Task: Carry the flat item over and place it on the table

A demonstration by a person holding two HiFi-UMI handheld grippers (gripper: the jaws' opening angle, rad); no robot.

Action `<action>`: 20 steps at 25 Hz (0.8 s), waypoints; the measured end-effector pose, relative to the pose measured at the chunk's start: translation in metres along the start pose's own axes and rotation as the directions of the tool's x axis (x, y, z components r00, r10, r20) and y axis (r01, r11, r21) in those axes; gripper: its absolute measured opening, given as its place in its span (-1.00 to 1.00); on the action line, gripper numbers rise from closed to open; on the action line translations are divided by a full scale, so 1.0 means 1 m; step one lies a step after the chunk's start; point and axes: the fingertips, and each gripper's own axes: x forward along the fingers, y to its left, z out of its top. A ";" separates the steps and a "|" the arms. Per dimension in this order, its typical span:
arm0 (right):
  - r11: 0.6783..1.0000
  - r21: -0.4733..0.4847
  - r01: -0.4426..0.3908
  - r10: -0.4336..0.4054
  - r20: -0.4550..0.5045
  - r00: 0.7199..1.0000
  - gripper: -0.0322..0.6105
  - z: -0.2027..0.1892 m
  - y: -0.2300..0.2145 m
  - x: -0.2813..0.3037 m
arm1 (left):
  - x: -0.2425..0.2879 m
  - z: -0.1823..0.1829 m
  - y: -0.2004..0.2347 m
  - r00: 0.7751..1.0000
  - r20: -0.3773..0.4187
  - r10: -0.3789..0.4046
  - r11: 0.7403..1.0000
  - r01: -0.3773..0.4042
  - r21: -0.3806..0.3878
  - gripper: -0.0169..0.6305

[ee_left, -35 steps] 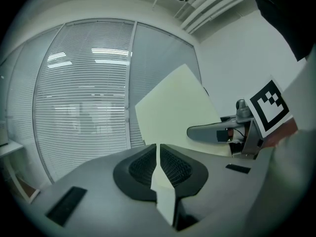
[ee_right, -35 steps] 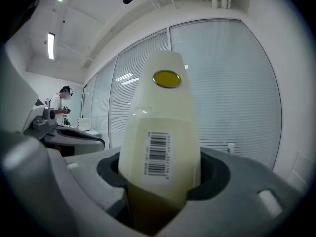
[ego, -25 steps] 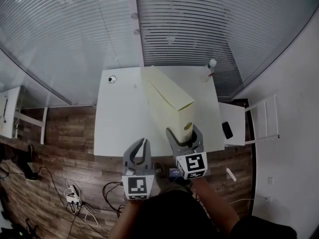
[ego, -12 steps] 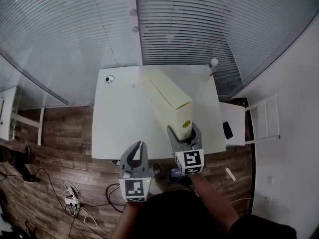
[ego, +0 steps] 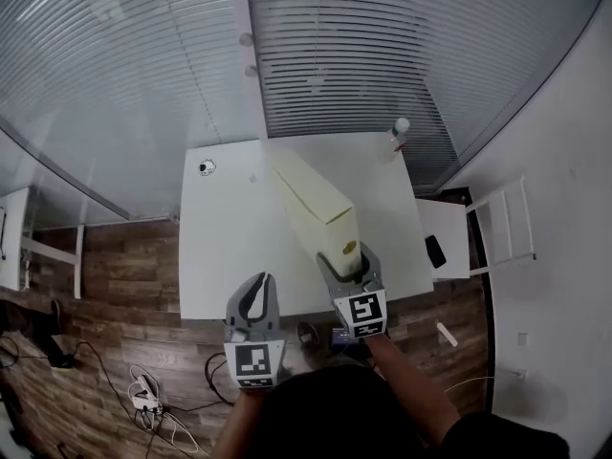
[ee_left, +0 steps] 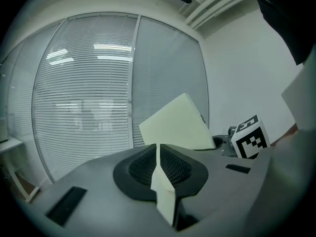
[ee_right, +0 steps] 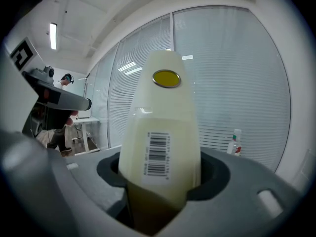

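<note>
One pale-yellow flat cardboard box (ego: 311, 204) stands on edge in the air, slanting away over the white table (ego: 229, 247); its near end, with a barcode label and a round yellow sticker, sits between the jaws of the right gripper (ego: 346, 258), which are spread wide and clamped on its two broad faces; the right gripper view looks straight up the narrow edge of the box. The left gripper (ego: 258, 283) hovers off the table's near edge, apart from the box; its jaws are pressed together on a thin pale-yellow strip of card (ee_left: 163, 186). A white plastic bottle (ego: 397, 134) stands at the table's far right corner, well clear of the box.

By my reading the carry is nearly done: the box is already above the table; lowering it, laying it flat and letting go are left; whether its far end touches the top I cannot tell.

Against the frame a second ago, the box looks lower and closer to the tabletop; the right gripper has sunk with it, its grip unchanged; the left gripper has drifted slightly.
</note>
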 end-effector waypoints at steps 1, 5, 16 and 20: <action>1.000 0.005 -0.001 0.001 -0.001 1.000 -0.02 0.000 -0.001 0.000 | -0.001 0.000 0.001 1.000 -0.001 -0.003 1.000 0.003 0.003 -0.89; 1.000 0.015 -0.004 0.004 -0.008 1.000 -0.02 -0.002 0.001 0.002 | -0.003 0.005 0.003 1.000 0.009 -0.015 1.000 0.015 0.012 -0.89; 0.998 0.053 -0.041 0.046 -0.094 0.995 -0.05 -0.039 0.019 0.009 | 0.023 0.042 -0.030 0.978 0.059 -0.198 0.980 0.197 0.025 -0.74; 0.996 0.072 -0.047 0.059 -0.165 0.985 -0.05 -0.060 0.024 0.014 | 0.031 0.053 -0.050 0.961 0.074 -0.265 0.964 0.263 0.037 -0.70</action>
